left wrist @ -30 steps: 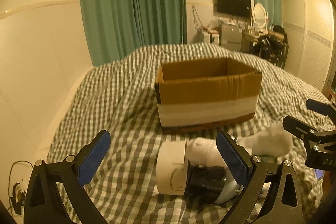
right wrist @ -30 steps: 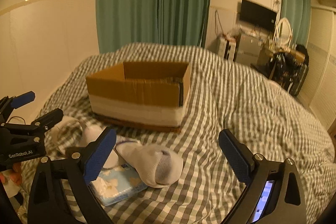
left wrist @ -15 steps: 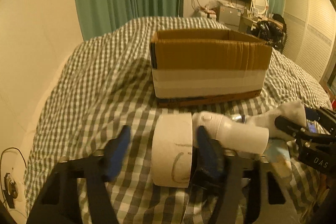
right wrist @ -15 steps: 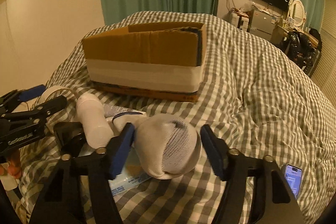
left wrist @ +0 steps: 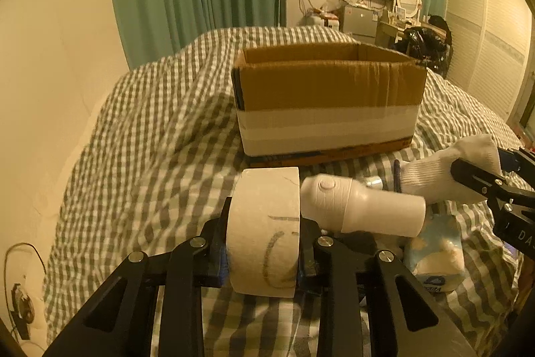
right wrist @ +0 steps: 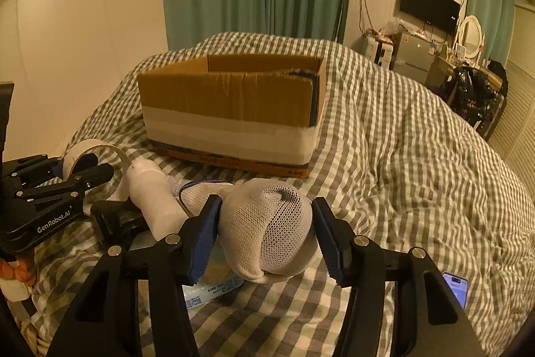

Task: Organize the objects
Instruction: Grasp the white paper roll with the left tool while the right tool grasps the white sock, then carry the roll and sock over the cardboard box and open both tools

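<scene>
An open cardboard box [left wrist: 329, 109] [right wrist: 230, 116] stands on the checked bed. My left gripper [left wrist: 264, 243] is shut on a roll of tape [left wrist: 265, 230], which stands on edge in front of the box; both show in the right wrist view [right wrist: 83, 156]. My right gripper [right wrist: 264, 236] straddles a white sock [right wrist: 271, 230], its jaws close around the toe with the pads at its sides. The sock also shows in the left wrist view [left wrist: 448, 173]. A white hair dryer [left wrist: 364, 206] [right wrist: 153, 193] lies between the tape and the sock.
A blue tissue pack [left wrist: 434, 256] [right wrist: 214, 286] lies under the dryer and sock. A phone [right wrist: 456, 286] lies on the bed at the right. A white wall borders the bed on the left; furniture stands beyond it at the right.
Both grippers dropped toward the bed and moved forward. The left jaws closed on the tape roll. The right jaws narrowed around the sock.
</scene>
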